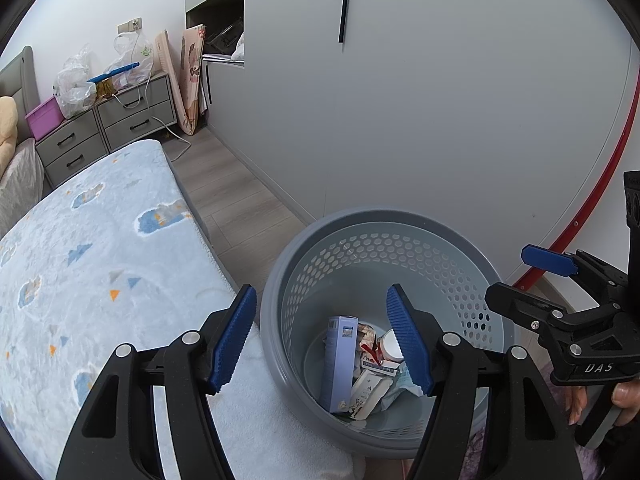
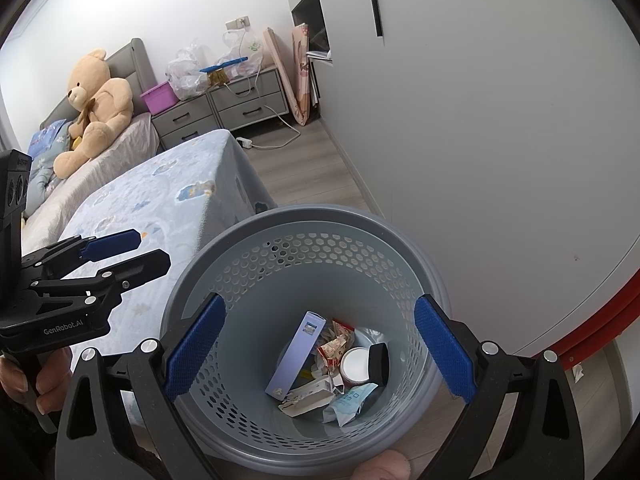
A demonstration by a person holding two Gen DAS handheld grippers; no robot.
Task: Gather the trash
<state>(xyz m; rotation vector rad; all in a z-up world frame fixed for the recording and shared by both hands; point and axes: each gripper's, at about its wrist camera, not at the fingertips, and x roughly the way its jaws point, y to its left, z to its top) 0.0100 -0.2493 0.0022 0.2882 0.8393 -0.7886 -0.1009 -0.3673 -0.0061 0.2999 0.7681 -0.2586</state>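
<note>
A grey perforated bin stands on the floor beside the bed. Inside lie a lilac box, a red-and-white wrapper, a white round tub, a black block, a white carton and a pale blue packet. My left gripper hovers over the bin's left rim, open, nothing between its blue pads. Held above the bin's mouth, my right gripper is open and empty too.
The bed with a light-blue patterned blanket borders the bin on the left. A white wardrobe rises behind it, and a red hoop leans there. Grey drawers and a teddy bear sit far back. Wood floor runs between.
</note>
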